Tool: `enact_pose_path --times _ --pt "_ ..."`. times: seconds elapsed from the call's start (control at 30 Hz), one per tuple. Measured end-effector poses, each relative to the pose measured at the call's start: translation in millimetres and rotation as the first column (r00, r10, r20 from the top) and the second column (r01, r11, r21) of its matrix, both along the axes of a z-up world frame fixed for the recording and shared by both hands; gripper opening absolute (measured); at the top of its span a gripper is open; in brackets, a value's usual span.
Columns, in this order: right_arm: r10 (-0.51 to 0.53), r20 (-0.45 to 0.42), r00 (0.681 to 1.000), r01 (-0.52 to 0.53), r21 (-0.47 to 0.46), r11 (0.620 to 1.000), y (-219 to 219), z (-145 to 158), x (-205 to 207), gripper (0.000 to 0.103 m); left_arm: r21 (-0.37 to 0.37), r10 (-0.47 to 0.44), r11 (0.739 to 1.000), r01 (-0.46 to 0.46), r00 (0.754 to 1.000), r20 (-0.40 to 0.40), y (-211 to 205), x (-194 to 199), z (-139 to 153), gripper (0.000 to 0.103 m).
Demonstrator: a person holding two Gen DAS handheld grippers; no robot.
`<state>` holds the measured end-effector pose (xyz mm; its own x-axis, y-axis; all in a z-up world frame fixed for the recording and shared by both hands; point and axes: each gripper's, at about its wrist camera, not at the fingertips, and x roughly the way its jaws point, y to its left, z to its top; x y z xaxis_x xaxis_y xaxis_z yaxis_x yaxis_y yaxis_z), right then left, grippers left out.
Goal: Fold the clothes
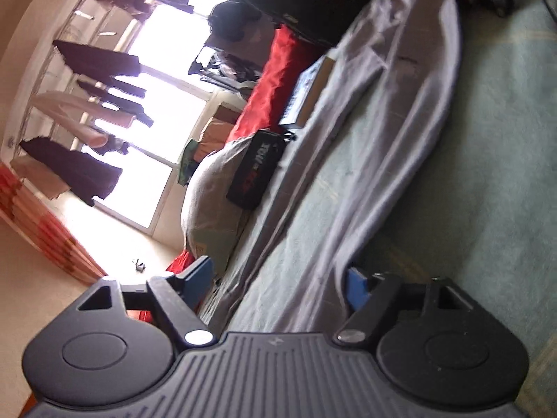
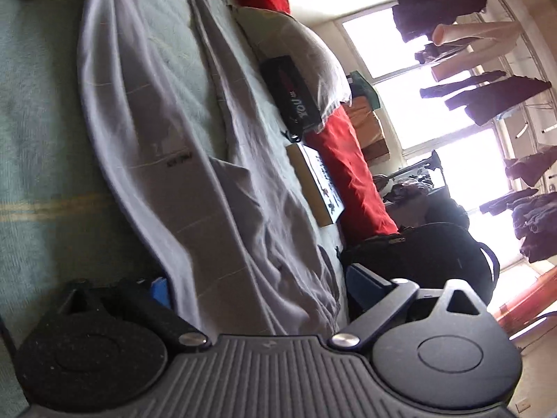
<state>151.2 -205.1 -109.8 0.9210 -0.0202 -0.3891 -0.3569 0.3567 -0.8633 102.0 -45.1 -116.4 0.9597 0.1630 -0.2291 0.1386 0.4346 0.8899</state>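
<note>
Lying lengthwise on the pale green bed cover point(image 1: 487, 174), the long grey fabric trousers point(image 1: 365, 160) stretch directly away from both claws, long axis running toward the far grey pillow point(image 1: 209, 188). Each claw sits at the near end: the left gripper point(image 1: 278, 282) and the right gripper point(image 2: 257, 289) both stand wide, blue pads either side of the cloth, not visibly pressing it. Neither looks nearer; a two-handed pinch seems next.

Grey trousers point(image 1: 365, 146) point(image 2: 195, 188), long, rumpled, lying stretched along green bed cover; small dark label on 1 leg.
</note>
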Motion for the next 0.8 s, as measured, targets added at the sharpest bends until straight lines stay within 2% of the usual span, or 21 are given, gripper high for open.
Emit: enact_pose_path --times 0.07,0.1,0.17,0.23,0.33,0.4,0.43,0.57,0.8 --pt "0.026 -0.005 1.000 -0.026 -0.037 0.999 6 -8 -7 0.070 0.053 -0.024 0.998 0.024 1.000 -0.003 -8 -3 -8 0.055" --pt "0.047 0.001 0.999 -0.047 -0.066 0.997 10 -13 -13 0.061 0.086 -0.038 0.996 0.038 0.999 -0.003 -12 -4 -13 0.050" --pt "0.077 0.016 0.997 -0.074 -0.111 0.991 15 -22 -22 0.052 0.151 -0.067 0.986 0.067 0.998 -0.004 -21 -8 -23 0.034" --pt "0.077 0.009 0.997 -0.075 -0.113 0.991 16 -24 -24 0.044 0.181 -0.077 0.981 0.076 0.997 -0.002 -25 -10 -30 0.027" --pt "0.075 -0.020 0.997 -0.076 -0.093 0.993 17 -26 -23 0.029 0.171 -0.072 0.982 0.075 0.997 -0.021 -27 -8 -34 0.014" --pt "0.079 -0.042 0.996 -0.082 -0.090 0.993 17 -29 -23 0.012 0.167 -0.076 0.983 0.083 0.996 -0.048 -28 -6 -36 0.005" --pt "0.080 -0.059 0.995 -0.085 -0.083 0.993 17 -30 -23 0.008 0.157 -0.074 0.984 0.084 0.995 -0.067 -28 -5 -36 0.000" --pt "0.085 -0.088 0.992 -0.089 -0.037 0.995 14 -26 -22 0.005 0.114 -0.077 0.989 0.091 0.990 -0.121 -24 0 -29 0.000" --pt "0.152 -0.197 0.969 -0.152 0.018 0.988 -3 13 -38 0.003 0.031 -0.136 0.989 0.143 0.975 -0.178 -14 -21 9 0.000"
